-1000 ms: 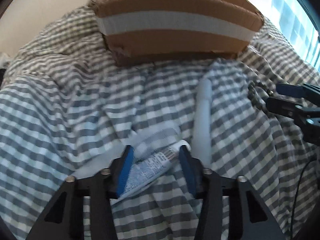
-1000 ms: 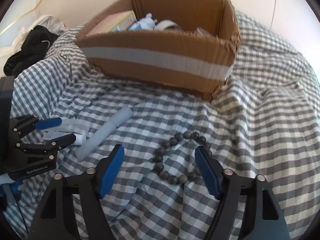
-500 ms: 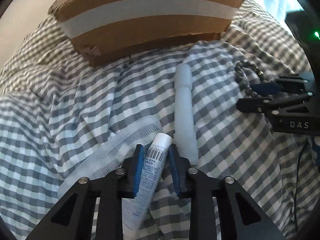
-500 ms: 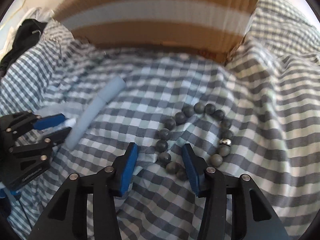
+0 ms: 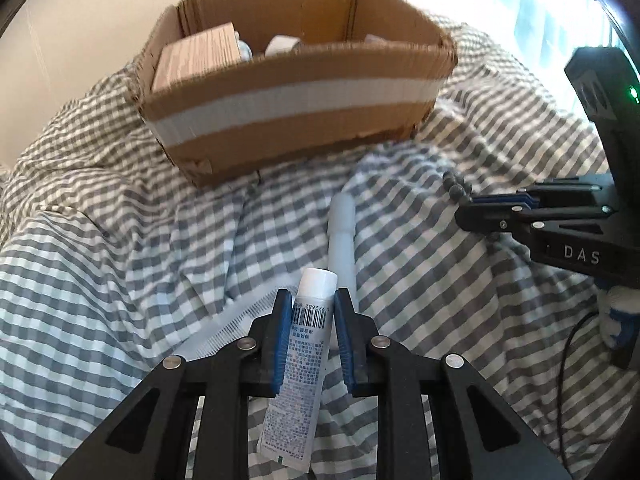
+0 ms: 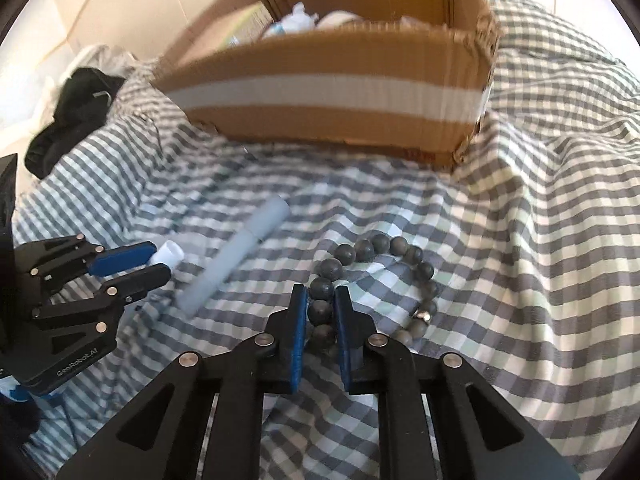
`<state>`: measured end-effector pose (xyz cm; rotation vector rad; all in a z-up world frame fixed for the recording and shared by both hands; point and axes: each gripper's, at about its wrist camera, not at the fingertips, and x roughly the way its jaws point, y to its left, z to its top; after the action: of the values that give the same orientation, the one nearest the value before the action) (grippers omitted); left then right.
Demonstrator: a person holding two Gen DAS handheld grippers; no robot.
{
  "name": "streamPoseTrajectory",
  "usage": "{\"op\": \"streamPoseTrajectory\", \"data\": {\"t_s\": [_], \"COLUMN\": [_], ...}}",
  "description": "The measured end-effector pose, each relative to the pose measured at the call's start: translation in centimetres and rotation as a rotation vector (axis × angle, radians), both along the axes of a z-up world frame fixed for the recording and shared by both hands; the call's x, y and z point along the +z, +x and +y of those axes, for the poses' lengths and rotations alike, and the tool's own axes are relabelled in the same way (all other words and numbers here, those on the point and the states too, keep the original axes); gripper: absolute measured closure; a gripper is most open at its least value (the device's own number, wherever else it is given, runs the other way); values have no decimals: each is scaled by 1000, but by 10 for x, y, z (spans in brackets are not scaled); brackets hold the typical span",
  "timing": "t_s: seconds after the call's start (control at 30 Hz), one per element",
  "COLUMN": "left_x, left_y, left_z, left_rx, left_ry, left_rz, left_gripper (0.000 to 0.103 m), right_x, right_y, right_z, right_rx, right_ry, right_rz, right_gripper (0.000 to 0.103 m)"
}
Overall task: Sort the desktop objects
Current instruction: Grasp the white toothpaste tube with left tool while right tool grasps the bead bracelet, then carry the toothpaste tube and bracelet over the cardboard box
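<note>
Left wrist: left gripper (image 5: 309,322) jaws closing, gripping tube (image 5: 304,350) | right wrist: right gripper (image 6: 321,312) jaws closing, clamping bead bracelet (image 6: 362,280)

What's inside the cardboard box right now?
Inside the cardboard box a tan carton leans at one end, with several white items beside it. The front wall covers the box floor and everything lower down.

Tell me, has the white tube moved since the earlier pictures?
Yes. The white tube, held in the left gripper, is lifted off the checked cloth, pointing toward the cardboard box.
</note>
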<state>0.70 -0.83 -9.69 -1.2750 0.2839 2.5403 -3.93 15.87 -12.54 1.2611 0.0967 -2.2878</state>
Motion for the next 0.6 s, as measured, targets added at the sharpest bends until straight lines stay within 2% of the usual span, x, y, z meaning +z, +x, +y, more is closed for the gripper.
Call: {"op": "streamPoseTrajectory", "data": {"t_s": [0.23, 0.47, 0.6], "left_x": [34, 66, 83], "left_y": [-2, -6, -3], "left_z": [0, 1, 6], "left_rx": [26, 55, 55], "left_ry": [64, 129, 107], "left_rz": [59, 130, 212], "left_gripper": [82, 82, 82], "right_x": [27, 52, 69], "right_y": [3, 11, 15], "right_z": [20, 16, 11], "right_rx": [-35, -41, -48], "right_ry": [-123, -146, -131], "right_rz": [65, 163, 245], "right_gripper": [91, 91, 92]}}
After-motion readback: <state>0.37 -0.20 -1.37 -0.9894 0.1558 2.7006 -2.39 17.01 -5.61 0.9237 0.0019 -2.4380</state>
